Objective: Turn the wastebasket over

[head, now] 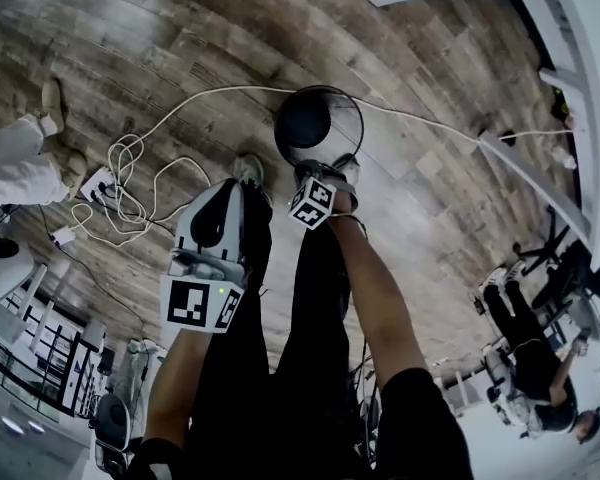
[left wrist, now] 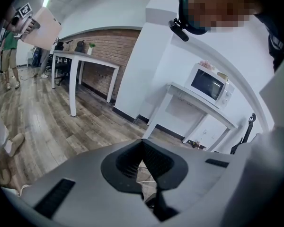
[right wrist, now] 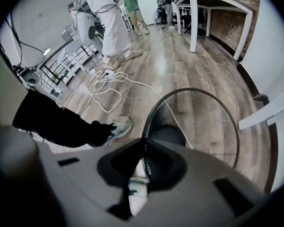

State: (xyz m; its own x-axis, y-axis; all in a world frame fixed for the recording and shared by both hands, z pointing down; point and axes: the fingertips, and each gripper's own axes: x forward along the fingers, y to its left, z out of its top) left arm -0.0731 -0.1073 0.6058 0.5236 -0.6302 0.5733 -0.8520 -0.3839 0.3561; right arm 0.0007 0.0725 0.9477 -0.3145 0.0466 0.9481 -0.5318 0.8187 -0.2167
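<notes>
— Where did the wastebasket stand?
— Upright on the floor, mouth up, dark bottom showing. The right gripper's fingers were clamped on its near rim. The left gripper's fingers were together, well apart from it.

You are looking steeply down at the wood floor. The wastebasket is standing upright there, with its open mouth facing you. You are holding your right gripper down at the basket's near rim, and its marker cube is facing up at you. You are holding your left gripper off to the left, apart from the basket and just beside your shoe. A white cable is running from a tangle by the power strip, past the basket, toward the table at the right. A person in white is standing at the left edge.
</notes>
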